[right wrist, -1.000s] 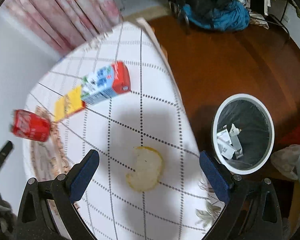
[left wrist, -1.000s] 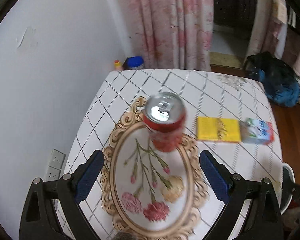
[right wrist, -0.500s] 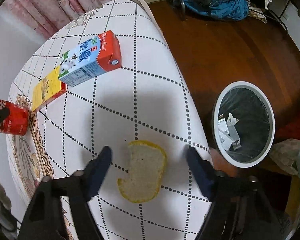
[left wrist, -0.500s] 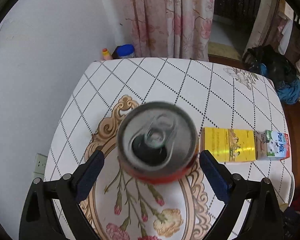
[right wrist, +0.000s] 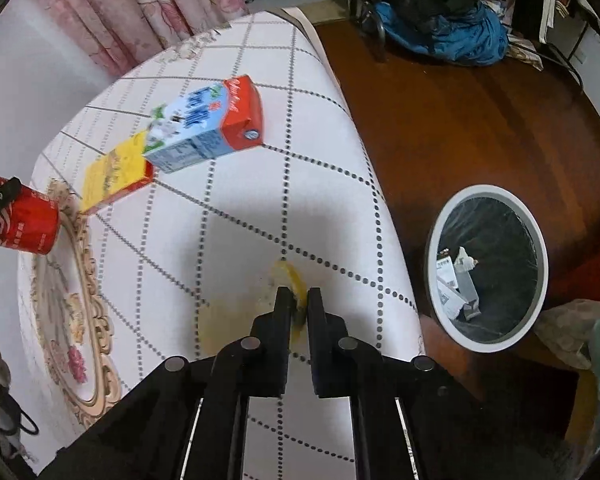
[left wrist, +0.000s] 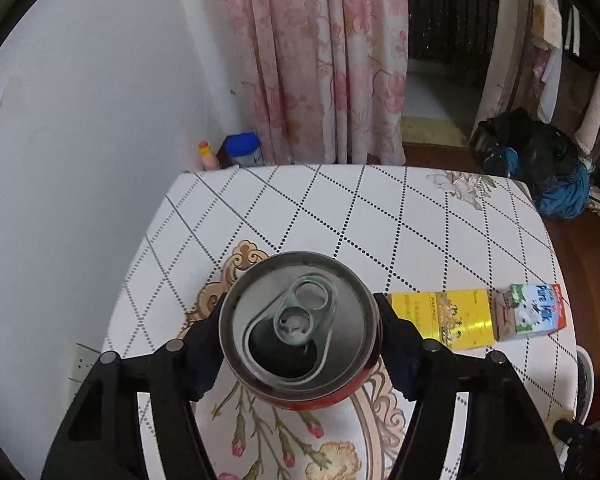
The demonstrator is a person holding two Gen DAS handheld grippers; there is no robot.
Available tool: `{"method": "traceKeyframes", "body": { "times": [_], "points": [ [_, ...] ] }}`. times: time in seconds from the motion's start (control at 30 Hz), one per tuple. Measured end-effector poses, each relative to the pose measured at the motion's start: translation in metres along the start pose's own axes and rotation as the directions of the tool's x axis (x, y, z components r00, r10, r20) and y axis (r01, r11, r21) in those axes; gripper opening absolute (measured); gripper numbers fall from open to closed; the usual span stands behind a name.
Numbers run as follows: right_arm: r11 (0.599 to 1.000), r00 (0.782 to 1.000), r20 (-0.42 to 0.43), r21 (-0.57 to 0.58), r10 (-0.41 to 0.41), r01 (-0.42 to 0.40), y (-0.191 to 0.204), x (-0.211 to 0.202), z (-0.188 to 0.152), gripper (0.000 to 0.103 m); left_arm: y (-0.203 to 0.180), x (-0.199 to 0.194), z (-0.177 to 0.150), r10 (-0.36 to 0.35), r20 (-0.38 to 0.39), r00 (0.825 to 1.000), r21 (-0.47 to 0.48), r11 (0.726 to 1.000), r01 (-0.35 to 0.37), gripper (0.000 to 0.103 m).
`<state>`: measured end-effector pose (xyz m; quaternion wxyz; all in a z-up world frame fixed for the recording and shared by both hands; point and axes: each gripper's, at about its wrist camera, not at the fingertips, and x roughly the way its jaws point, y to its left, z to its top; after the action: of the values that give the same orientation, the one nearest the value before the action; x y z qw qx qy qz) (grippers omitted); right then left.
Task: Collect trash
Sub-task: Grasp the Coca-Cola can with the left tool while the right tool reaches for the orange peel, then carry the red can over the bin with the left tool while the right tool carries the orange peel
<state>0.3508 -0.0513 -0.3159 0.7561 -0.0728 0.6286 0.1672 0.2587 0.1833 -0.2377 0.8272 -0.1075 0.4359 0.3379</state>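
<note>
In the left wrist view my left gripper (left wrist: 300,326) is shut on a red drink can (left wrist: 300,330), seen from above with its opened silver top; the fingers press both sides. The same can (right wrist: 24,220) shows at the far left of the right wrist view. My right gripper (right wrist: 299,300) is shut on a yellow peel (right wrist: 291,282), which stands edge-on between the fingertips just above the tablecloth. A yellow box (left wrist: 440,318) and a blue, white and red milk carton (left wrist: 534,316) lie side by side on the table (left wrist: 340,208).
A white-rimmed bin (right wrist: 486,268) with a black liner and some paper scraps stands on the wooden floor, right of the table. A blue and black bundle (right wrist: 440,24) lies on the floor farther back. Pink curtains (left wrist: 320,60) and a white wall border the table.
My left gripper came down around the can and shut on it. My right gripper shut on the peel, which was lying flat and now stands on edge.
</note>
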Motion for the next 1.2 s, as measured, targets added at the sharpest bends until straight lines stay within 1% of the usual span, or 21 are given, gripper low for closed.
{"method": "traceKeyframes", "body": {
  "times": [0.1,0.27,0.43,0.53,0.63,0.73,0.9,0.97,1.1,1.2],
  "points": [
    [1.0,1.0,0.011,-0.023,0.015,-0.015,0.006,-0.005,-0.004,0.008,-0.001,-0.018,-0.007,0.005,0.02,1.0,0.005,1.0,-0.005,0.064],
    [0.997,0.997,0.043,-0.045,0.068,-0.066,0.012,-0.019,-0.014,0.007,-0.007,-0.047,-0.027,-0.003,0.04,0.999,0.027,1.0,0.002,0.064],
    [0.993,0.991,0.075,-0.05,0.109,-0.106,0.01,-0.038,-0.022,0.007,-0.008,-0.073,-0.051,-0.043,0.025,0.999,0.015,0.999,0.043,0.064],
    [0.992,0.988,0.099,-0.049,0.121,-0.116,0.005,-0.052,-0.026,0.007,-0.011,-0.088,-0.063,-0.067,0.017,0.998,0.004,0.998,0.067,0.064],
    [0.991,0.983,0.125,-0.044,0.132,-0.127,-0.003,-0.067,-0.029,0.007,-0.02,-0.102,-0.071,-0.092,0.014,0.996,0.004,0.996,0.092,0.064],
    [0.99,0.978,0.155,-0.039,0.138,-0.134,-0.014,-0.083,-0.03,0.007,-0.034,-0.117,-0.079,-0.109,0.02,0.994,0.023,0.994,0.109,0.064],
    [0.989,0.966,0.214,-0.015,0.145,-0.145,-0.044,-0.114,-0.031,0.007,-0.057,-0.141,-0.084,-0.154,0.034,0.987,0.031,0.988,0.153,0.064],
    [0.989,0.96,0.239,0.005,0.144,-0.149,-0.065,-0.128,-0.031,0.007,-0.073,-0.154,-0.083,-0.18,0.046,0.983,0.046,0.983,0.178,0.064],
    [0.989,0.955,0.273,0.051,0.12,-0.139,-0.108,-0.145,-0.03,0.007,-0.111,-0.171,-0.084,-0.236,0.058,0.97,0.099,0.968,0.23,0.064],
    [0.988,0.955,0.283,0.101,0.084,-0.117,-0.152,-0.152,-0.03,0.007,-0.153,-0.18,-0.085,-0.293,0.042,0.955,0.147,0.947,0.284,0.064]
  ]
}}
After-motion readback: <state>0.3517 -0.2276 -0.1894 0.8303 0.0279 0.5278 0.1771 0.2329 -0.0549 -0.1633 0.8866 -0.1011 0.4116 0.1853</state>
